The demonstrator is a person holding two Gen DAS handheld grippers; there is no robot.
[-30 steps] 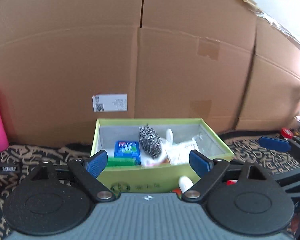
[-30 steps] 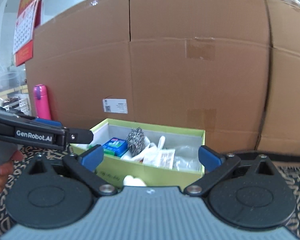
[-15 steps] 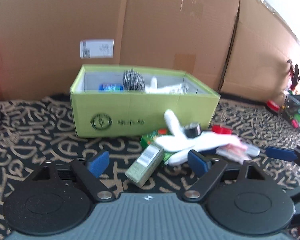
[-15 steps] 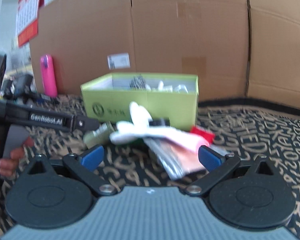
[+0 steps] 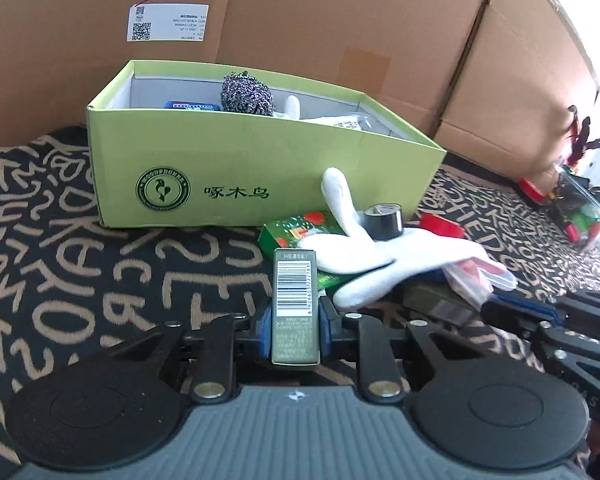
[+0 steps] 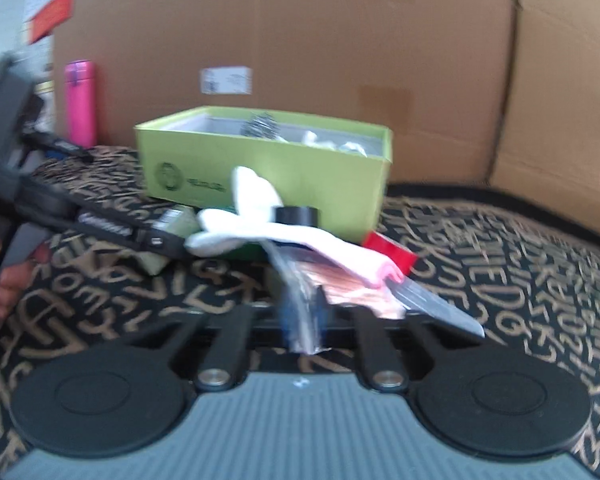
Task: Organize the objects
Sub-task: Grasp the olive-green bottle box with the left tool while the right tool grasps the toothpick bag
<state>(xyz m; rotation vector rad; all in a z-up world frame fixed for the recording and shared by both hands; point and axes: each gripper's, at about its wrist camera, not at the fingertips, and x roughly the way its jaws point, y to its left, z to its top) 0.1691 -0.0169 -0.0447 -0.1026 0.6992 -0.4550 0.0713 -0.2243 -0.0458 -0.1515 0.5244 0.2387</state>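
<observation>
Both grippers have dropped from box height to the clutter at lower centre — left gripper [image 5: 295, 330] closing on the olive carton [image 5: 295, 312], right gripper [image 6: 303, 320] clamped on the plastic packet [image 6: 300, 300] — next, probably lifting each into the green box [image 5: 236, 178].

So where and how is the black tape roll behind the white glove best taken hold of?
The black tape roll stands on edge, leaning on the white glove in front of the green box. Probably best from above, pads on its two flat faces: the glove blocks a low approach from the front.
</observation>
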